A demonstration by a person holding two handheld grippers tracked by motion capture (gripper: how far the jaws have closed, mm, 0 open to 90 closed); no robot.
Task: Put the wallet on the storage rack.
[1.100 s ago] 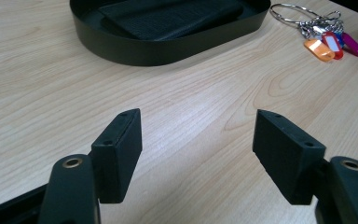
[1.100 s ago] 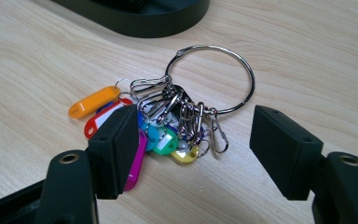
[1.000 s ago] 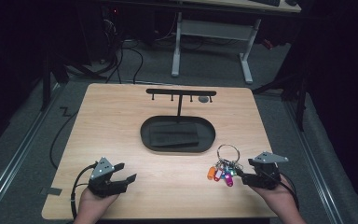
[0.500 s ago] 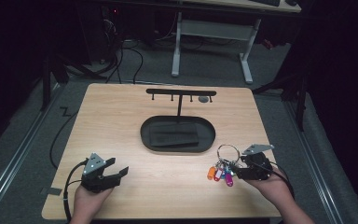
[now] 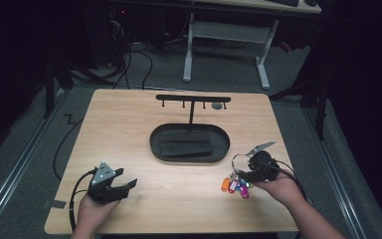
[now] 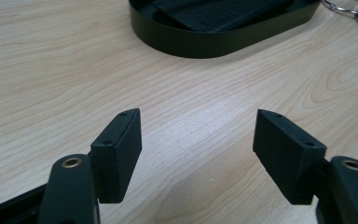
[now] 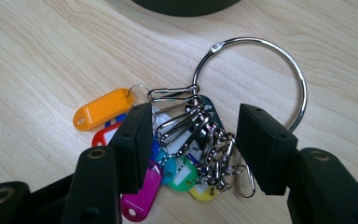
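A metal key ring with several coloured tags [image 5: 233,184] lies on the wooden table [image 5: 129,129], right of a black oval tray [image 5: 153,143]. My right gripper [image 5: 241,175] sits over the bunch. In the right gripper view its jaws have just been closing around the silver clips [image 7: 186,123] of the bunch, with gaps still left on both sides, so my right gripper [image 7: 191,126] is open. The orange tag [image 7: 102,108] lies outside the jaws. My left gripper [image 5: 129,183] rests at the table's front left, and in its own view my left gripper [image 6: 198,130] is open over bare wood.
A black T-shaped rack [image 5: 193,98] with small hooks stands behind the tray, which holds a flat dark item [image 5: 186,145]. The tray's wall [image 6: 205,44] lies ahead of the left gripper. Cables and desk legs lie on the floor beyond the table.
My right gripper has slid left from the table's right edge onto the key bunch, and its jaws have narrowed. The left gripper has hardly moved.
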